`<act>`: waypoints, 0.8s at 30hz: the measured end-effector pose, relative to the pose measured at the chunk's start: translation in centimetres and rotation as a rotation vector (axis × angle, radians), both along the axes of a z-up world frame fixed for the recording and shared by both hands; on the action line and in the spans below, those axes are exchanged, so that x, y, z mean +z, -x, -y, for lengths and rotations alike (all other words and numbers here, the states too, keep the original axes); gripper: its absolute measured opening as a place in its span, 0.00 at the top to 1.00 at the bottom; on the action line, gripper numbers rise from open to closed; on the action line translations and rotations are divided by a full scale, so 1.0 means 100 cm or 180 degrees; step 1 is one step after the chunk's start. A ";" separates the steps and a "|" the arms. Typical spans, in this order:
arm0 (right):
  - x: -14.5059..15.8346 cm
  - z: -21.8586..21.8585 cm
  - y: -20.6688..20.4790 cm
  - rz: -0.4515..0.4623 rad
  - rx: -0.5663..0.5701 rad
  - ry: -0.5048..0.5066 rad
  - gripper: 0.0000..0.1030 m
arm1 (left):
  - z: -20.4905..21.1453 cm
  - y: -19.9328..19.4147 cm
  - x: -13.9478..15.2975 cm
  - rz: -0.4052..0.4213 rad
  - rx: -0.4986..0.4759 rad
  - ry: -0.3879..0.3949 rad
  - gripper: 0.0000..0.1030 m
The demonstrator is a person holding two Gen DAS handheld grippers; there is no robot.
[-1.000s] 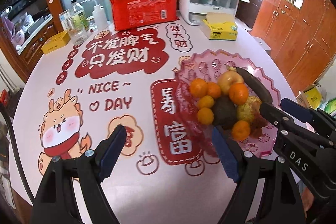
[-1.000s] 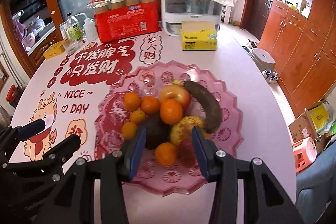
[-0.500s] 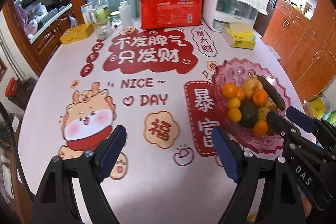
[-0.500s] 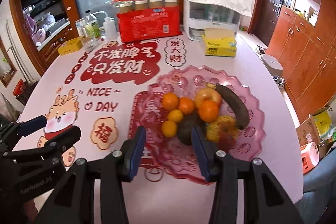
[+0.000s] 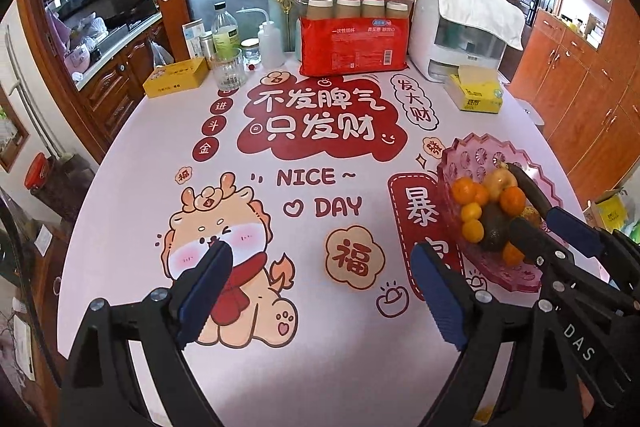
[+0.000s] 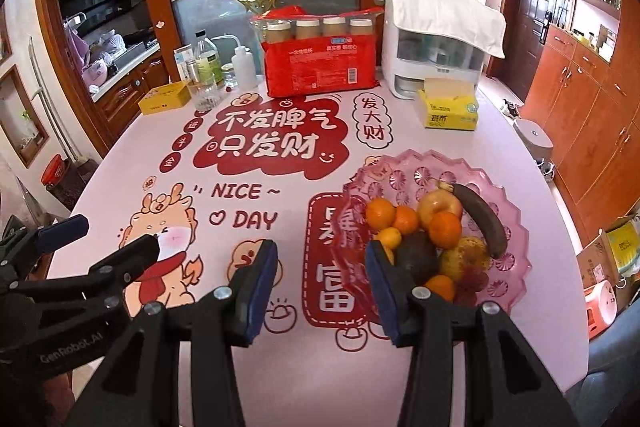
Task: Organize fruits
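Plainly heaped, the fruits (image 6: 428, 239) fill the middle of a scalloped pink see-through plate (image 6: 512, 223): several oranges, a yellowish apple, a dark avocado, a blackened banana lying along the pile's far right side, and a mottled yellow-red fruit beside something dark red.

Writing on the tablecloth (image 6: 460, 367) reads "NICE ~ DAY", with large Chinese characters in red panels and a cartoon dragon (image 5: 224, 251). One gripper body is marked "DAS", the other "GenRobot.AI". A red package (image 6: 320, 69) with four capped cups stands at the far edge; its print is too small to read, as is the label on the yellow tissue box (image 6: 450, 107).

The left gripper (image 5: 320, 291) hangs over the dragon with its jaws wide, having just been opening, and nothing sits between them; the plate lies well off to its right, beyond the right gripper. The right gripper (image 6: 322, 291) has its jaws parted at a moderate gap, empty, over bare cloth; the plate's near left edge lies just behind its right finger, and the fruit is just ahead and to the right.
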State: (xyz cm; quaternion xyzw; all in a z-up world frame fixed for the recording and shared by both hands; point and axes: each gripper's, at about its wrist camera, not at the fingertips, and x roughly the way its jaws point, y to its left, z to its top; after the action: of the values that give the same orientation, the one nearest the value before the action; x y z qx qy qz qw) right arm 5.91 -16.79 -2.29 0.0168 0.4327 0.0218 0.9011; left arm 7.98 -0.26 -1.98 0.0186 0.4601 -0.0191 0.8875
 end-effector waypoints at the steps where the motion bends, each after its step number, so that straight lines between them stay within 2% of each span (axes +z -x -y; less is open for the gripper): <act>1: 0.002 -0.001 0.001 0.0008 -0.0007 -0.0003 0.55 | 0.001 0.000 0.001 0.0006 -0.0018 -0.0007 0.13; 11: 0.014 0.014 0.014 -0.0049 -0.0182 -0.0027 0.55 | 0.020 0.008 0.013 0.0015 -0.0172 -0.0059 0.12; 24: 0.030 0.018 0.026 0.0021 -0.0070 0.0029 0.55 | 0.027 0.020 0.023 0.0066 -0.0042 0.0013 0.12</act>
State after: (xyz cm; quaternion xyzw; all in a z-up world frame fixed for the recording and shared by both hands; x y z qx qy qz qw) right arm 3.34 -18.60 0.67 0.0174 0.4296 0.0100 0.9028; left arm 6.00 -2.91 0.29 0.0200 0.4507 -0.0257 0.8921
